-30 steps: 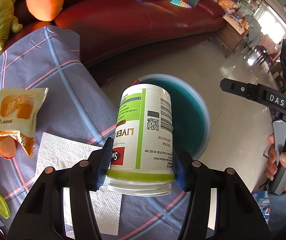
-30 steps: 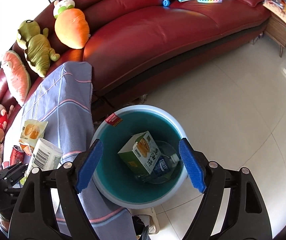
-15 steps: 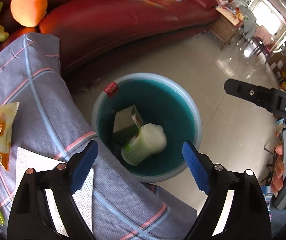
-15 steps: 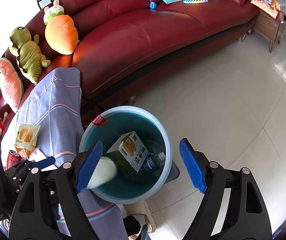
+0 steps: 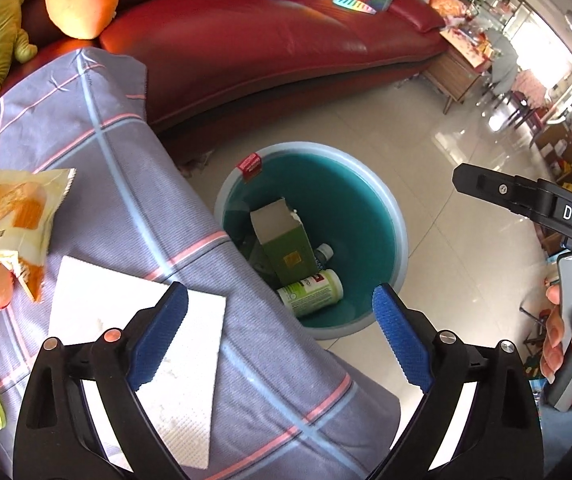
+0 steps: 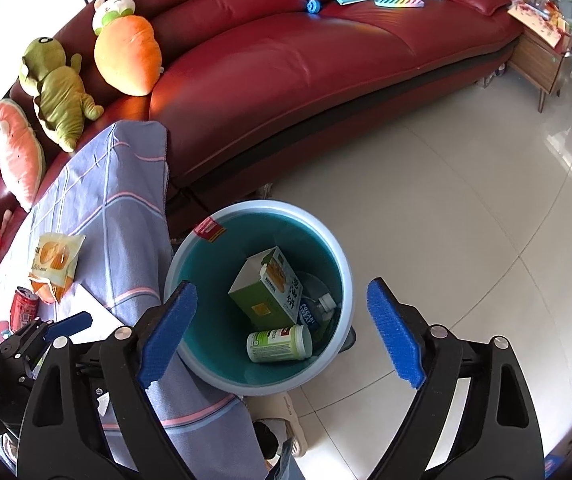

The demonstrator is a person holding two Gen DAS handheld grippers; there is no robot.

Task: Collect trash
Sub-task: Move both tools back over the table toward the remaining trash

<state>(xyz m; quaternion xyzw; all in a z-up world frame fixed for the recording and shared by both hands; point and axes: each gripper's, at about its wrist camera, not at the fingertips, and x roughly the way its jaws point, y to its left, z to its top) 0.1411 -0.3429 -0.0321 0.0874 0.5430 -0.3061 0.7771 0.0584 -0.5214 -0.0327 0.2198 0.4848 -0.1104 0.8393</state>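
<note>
While the left gripper (image 5: 280,322), jaws just spreading, is hanging empty above the bin (image 5: 399,236), its near finger is risking snagging the tissue (image 5: 158,344); right gripper (image 6: 282,330) gaping, empty.

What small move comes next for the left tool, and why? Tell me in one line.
Probably swing the left tool back over the cloth to the paper napkin just beneath it. Its jaws have just been opening and hold nothing; the white jar already lies in the bin, while the napkin and the snack wrapper still lie on the table.
</note>
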